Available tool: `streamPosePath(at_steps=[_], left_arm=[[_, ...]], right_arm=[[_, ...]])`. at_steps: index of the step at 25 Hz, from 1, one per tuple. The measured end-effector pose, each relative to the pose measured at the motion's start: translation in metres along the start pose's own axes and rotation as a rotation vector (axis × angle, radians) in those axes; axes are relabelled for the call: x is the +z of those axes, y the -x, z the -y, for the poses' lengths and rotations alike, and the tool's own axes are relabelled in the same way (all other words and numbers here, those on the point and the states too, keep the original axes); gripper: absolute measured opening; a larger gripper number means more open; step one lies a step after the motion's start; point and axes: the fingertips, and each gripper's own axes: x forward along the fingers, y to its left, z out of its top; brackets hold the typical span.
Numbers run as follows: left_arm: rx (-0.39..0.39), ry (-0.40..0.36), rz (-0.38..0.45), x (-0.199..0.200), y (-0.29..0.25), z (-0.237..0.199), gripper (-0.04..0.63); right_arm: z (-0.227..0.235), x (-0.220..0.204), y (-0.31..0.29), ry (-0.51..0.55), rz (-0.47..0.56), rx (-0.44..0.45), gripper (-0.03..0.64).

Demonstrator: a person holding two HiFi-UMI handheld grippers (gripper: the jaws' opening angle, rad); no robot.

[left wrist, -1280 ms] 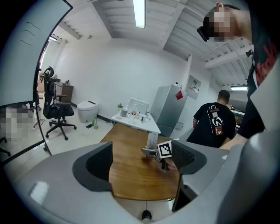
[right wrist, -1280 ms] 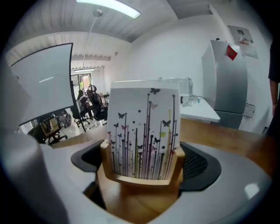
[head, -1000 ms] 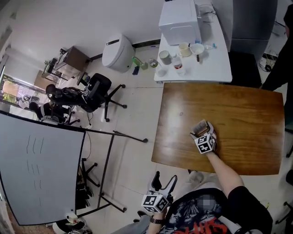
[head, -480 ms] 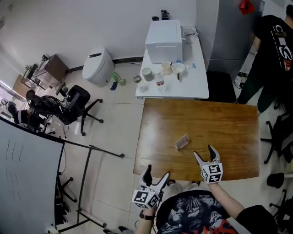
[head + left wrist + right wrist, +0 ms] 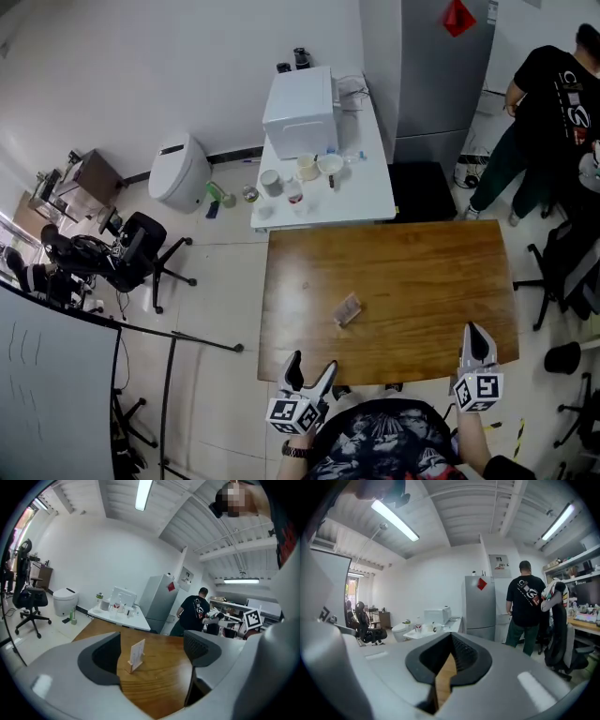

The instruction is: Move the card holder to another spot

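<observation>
Card holder (image 5: 348, 309) stands on table (image 5: 422, 272), a bit left of centre, untouched. Left gripper (image 5: 311, 367) at near edge, jaws apart, nothing between them. Right gripper (image 5: 475, 337) by near right corner, jaws together, empty.

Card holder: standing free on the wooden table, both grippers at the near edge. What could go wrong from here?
1. The card holder stands on a narrow base, untouched; a sideways brush could tip it.
2. The right gripper is shut and empty: reaching in like that would likely shove the holder, not grasp it.
3. The left gripper is open, far short of it, so nothing steadies it.
</observation>
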Motion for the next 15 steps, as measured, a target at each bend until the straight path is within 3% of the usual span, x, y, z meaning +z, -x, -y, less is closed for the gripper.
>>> streamPosePath(at_steps=[5,10,15], left_arm=[[-0.053,-0.014,-0.088,-0.032,-0.009,0.013,0.426],[-0.103,-0.082,-0.129,-0.026,-0.024,0.023,0.423],[-0.12,-0.072,-0.099,-0.018,-0.028,0.021,0.388]], right_arm=[[0.008,0.008,0.016,-0.019,0.03,-0.041,0.005],[0.011,0.008,0.019,-0.011,0.025,-0.08,0.005],[0.005,0.012,0.025,-0.013,0.051,-0.064,0.005]])
